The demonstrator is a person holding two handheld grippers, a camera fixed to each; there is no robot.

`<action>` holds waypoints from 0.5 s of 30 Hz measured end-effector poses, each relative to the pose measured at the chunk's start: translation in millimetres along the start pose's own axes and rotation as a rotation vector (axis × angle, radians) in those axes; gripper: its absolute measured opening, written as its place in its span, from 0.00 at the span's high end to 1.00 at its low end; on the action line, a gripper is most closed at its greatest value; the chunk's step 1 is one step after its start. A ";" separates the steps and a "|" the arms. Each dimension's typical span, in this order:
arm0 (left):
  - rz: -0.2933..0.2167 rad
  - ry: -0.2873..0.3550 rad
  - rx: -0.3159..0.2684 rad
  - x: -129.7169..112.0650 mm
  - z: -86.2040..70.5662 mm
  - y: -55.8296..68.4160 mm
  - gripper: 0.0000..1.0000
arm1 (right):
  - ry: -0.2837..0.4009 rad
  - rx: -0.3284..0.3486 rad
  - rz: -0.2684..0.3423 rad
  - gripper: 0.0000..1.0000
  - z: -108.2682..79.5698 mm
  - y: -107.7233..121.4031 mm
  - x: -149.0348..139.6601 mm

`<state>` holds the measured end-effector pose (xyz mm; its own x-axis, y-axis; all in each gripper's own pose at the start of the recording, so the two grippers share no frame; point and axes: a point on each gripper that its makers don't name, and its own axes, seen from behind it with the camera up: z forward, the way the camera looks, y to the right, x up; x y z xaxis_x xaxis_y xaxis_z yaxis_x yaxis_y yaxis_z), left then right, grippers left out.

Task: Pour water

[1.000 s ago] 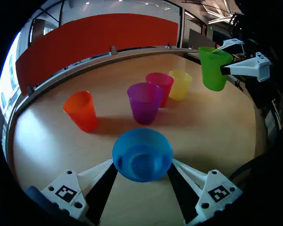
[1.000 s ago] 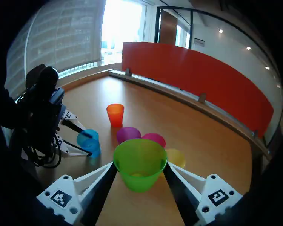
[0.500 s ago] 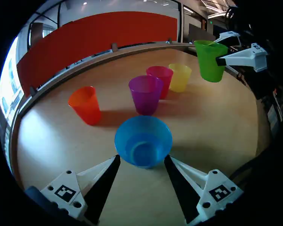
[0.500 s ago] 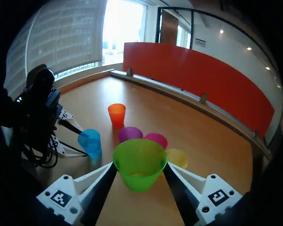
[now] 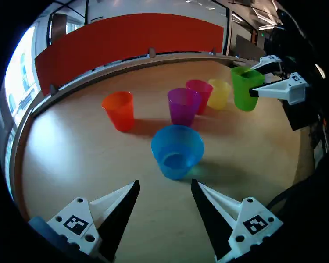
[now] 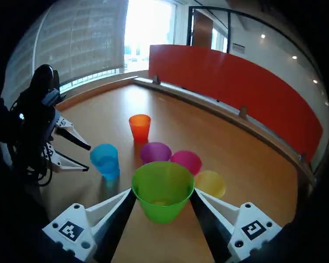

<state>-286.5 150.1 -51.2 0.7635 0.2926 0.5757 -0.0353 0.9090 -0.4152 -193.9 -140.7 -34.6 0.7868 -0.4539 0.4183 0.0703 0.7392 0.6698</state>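
Right gripper (image 6: 162, 191) fingers clamp green cup (image 6: 162, 206), upright, mouth up. Left gripper (image 5: 164, 183) fingers spread, empty; blue cup (image 5: 177, 151) upright ahead.

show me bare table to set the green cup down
Bare wooden table: on the window side of the orange plastic cup and blue plastic cup; also between that blue cup and the green plastic cup. Crowded: the purple plastic cup, pink plastic cup and yellow plastic cup stand packed together.
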 end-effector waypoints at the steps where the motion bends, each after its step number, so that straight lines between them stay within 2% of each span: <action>1: -0.010 0.001 0.005 -0.5 -3.0 -1.2 0.14 | -0.002 0.002 -0.002 0.11 1.7 -0.2 -1.2; 8: -0.067 0.004 0.034 -8.3 -25.6 -6.3 0.14 | -0.017 0.021 -0.023 0.11 13.8 -2.4 -9.2; 15: -0.109 0.008 0.061 -16.4 -40.8 -9.3 0.14 | -0.045 0.029 -0.039 0.11 26.7 -2.0 -23.8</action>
<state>-272.4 124.8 -85.5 0.7701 0.1888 0.6094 0.0092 0.9518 -0.3065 -229.1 -144.6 -29.5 0.7552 -0.5044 0.4187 0.0819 0.7063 0.7032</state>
